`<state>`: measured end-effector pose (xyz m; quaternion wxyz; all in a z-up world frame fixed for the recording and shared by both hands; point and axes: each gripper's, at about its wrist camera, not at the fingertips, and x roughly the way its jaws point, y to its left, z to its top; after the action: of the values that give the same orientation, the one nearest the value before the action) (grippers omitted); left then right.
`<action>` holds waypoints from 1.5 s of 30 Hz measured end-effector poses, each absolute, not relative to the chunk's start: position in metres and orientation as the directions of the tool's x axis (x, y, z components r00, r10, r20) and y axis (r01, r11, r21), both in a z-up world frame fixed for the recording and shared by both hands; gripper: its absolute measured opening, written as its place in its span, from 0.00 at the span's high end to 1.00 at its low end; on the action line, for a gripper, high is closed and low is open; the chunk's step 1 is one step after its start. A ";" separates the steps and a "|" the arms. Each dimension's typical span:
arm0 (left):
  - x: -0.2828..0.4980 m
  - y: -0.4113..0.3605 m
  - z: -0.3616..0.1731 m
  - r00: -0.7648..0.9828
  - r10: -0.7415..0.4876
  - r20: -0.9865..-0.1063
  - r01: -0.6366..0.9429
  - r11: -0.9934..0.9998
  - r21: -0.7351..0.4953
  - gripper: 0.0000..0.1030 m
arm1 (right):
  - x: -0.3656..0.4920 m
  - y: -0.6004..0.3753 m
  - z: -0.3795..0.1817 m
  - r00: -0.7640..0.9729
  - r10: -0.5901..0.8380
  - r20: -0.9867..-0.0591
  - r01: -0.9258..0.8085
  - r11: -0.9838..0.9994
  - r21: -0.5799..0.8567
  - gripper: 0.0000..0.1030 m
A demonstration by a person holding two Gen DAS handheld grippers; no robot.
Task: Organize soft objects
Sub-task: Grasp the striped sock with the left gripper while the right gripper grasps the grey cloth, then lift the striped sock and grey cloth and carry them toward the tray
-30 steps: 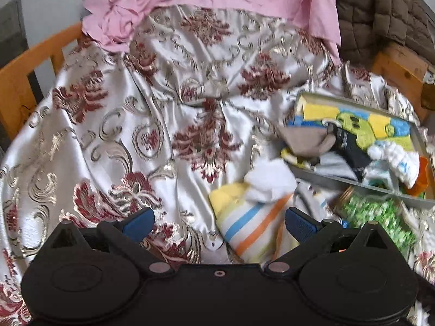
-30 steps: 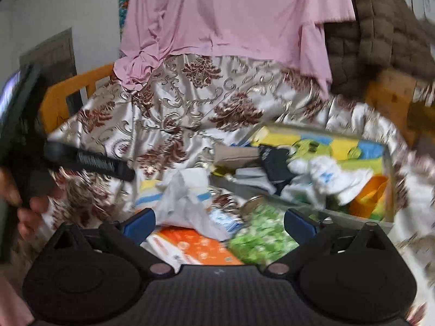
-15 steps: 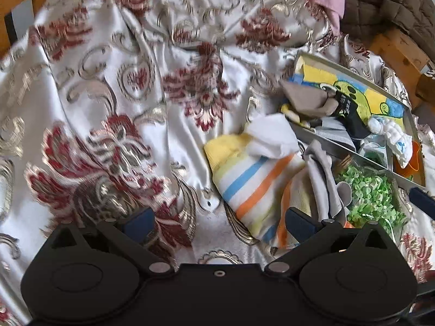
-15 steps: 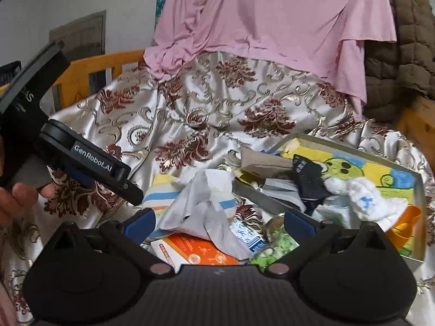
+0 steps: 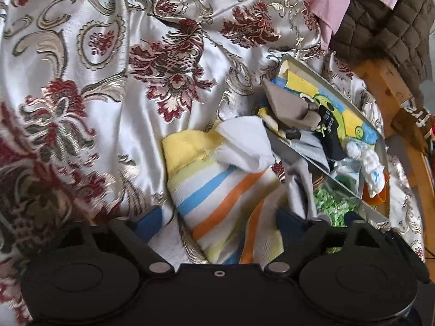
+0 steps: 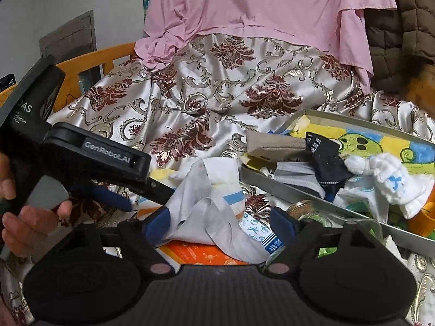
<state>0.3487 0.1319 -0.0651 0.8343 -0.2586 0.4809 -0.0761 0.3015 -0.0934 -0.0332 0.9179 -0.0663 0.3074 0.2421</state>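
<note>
A striped yellow, blue and orange towel (image 5: 217, 190) lies on the satin brocade cover, with a white cloth (image 5: 244, 141) on its upper end and a grey cloth (image 5: 301, 190) at its right. My left gripper (image 5: 217, 220) is open, low over the towel, fingers either side of it. My right gripper (image 6: 220, 222) is open over the grey-white cloth (image 6: 206, 206). The left gripper also shows in the right wrist view (image 6: 114, 198). A metal tray (image 5: 353, 100) at the right holds socks and cloths.
A glass jar with green bits (image 6: 320, 217) lies against the tray's near wall (image 6: 288, 190). An orange printed pack (image 6: 195, 252) lies under the grey cloth. A pink garment (image 6: 258, 13) and a brown quilted jacket (image 5: 386, 27) hang behind. A wooden frame (image 6: 89, 65) borders the left.
My left gripper has moved down and forward until its fingers straddle the striped towel. My right gripper has come slightly closer to the grey-white cloth. Both stay open.
</note>
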 end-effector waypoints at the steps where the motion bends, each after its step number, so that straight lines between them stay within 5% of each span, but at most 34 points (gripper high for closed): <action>1: 0.351 0.132 -0.067 0.521 -0.388 -0.760 -0.113 0.852 -0.512 0.29 | 0.303 -0.093 -0.035 0.693 0.402 -0.598 -0.484 0.875 0.027 0.22; 4: 0.353 0.131 -0.071 0.511 -0.388 -0.767 -0.108 0.856 -0.505 0.48 | 0.304 -0.095 -0.037 0.697 0.391 -0.601 -0.474 0.880 0.023 0.29; 8: 0.351 0.132 -0.070 0.512 -0.368 -0.776 -0.119 0.864 -0.489 0.58 | 0.306 -0.095 -0.039 0.713 0.346 -0.610 -0.441 0.897 -0.006 0.47; 20: 0.344 0.127 -0.070 0.467 -0.360 -0.807 -0.104 0.884 -0.455 0.33 | 0.310 -0.092 -0.041 0.665 0.412 -0.623 -0.481 0.875 0.065 0.46; 27: 0.353 0.127 -0.086 0.506 -0.396 -0.766 -0.095 0.857 -0.506 0.34 | 0.318 -0.090 -0.048 0.635 0.418 -0.650 -0.483 0.871 0.088 0.46; 30: 0.352 0.122 -0.085 0.517 -0.396 -0.759 -0.075 0.862 -0.501 0.47 | 0.319 -0.091 -0.048 0.631 0.424 -0.650 -0.484 0.870 0.098 0.47; 34: 0.351 0.118 -0.083 0.524 -0.363 -0.770 -0.068 0.884 -0.463 0.66 | 0.318 -0.090 -0.048 0.633 0.412 -0.655 -0.480 0.873 0.085 0.76; 37: 0.350 0.123 -0.082 0.531 -0.365 -0.765 -0.087 0.874 -0.478 0.77 | 0.317 -0.091 -0.046 0.645 0.400 -0.651 -0.469 0.880 0.076 0.87; 45: 0.347 0.120 -0.075 0.543 -0.382 -0.748 -0.063 0.869 -0.490 0.76 | 0.316 -0.099 -0.042 0.677 0.360 -0.641 -0.423 0.904 0.061 0.92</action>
<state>0.3466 0.1202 -0.0751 0.8457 -0.2375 0.4686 -0.0943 0.3163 -0.0992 -0.0425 0.9146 -0.0464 0.3396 0.2143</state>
